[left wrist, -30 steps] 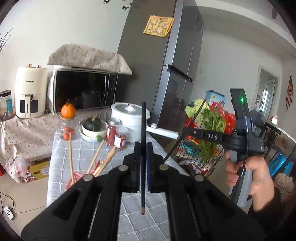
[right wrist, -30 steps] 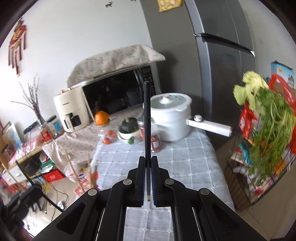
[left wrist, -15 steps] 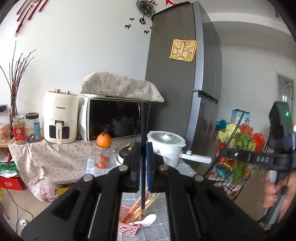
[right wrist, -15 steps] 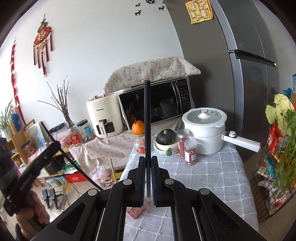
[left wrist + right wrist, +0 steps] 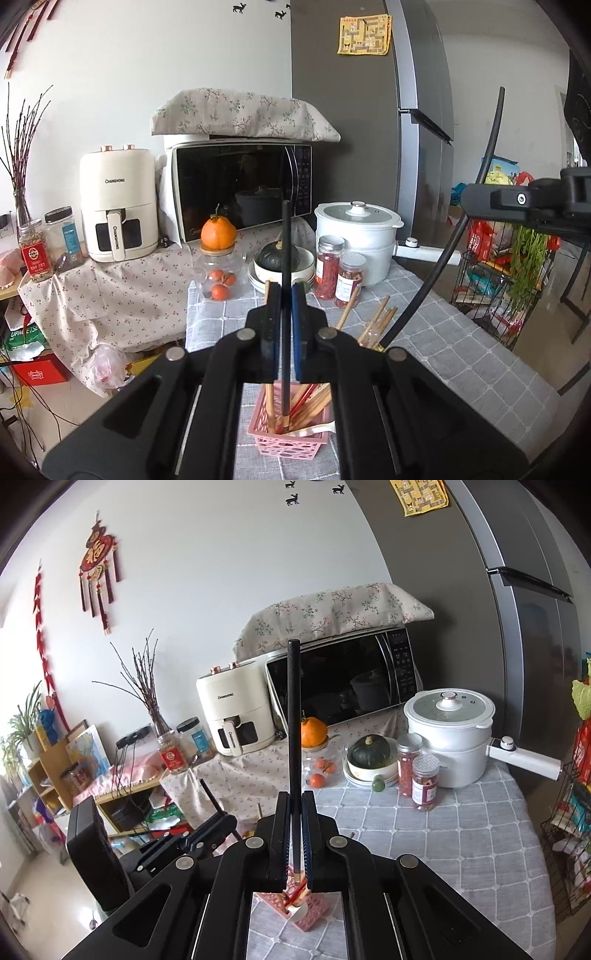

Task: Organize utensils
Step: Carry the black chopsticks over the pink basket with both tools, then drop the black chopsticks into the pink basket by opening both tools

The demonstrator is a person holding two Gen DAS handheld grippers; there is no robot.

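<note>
Black chopsticks, one upright in each of my grippers: the left gripper [image 5: 286, 295] pinches its black chopstick [image 5: 285, 258], tip inside the pink basket [image 5: 288, 443] of wooden chopsticks [image 5: 314, 404]; the right gripper [image 5: 295, 801] pinches another chopstick [image 5: 294, 716] above it.

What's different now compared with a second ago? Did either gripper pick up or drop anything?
Nothing was picked up or dropped. Both grippers swung over the pink basket: a second ago it lay off to one side, now it sits right below each chopstick's lower end. The left gripper still clamps its black chopstick, the right gripper its own. The wooden chopsticks stayed in the basket.
</note>
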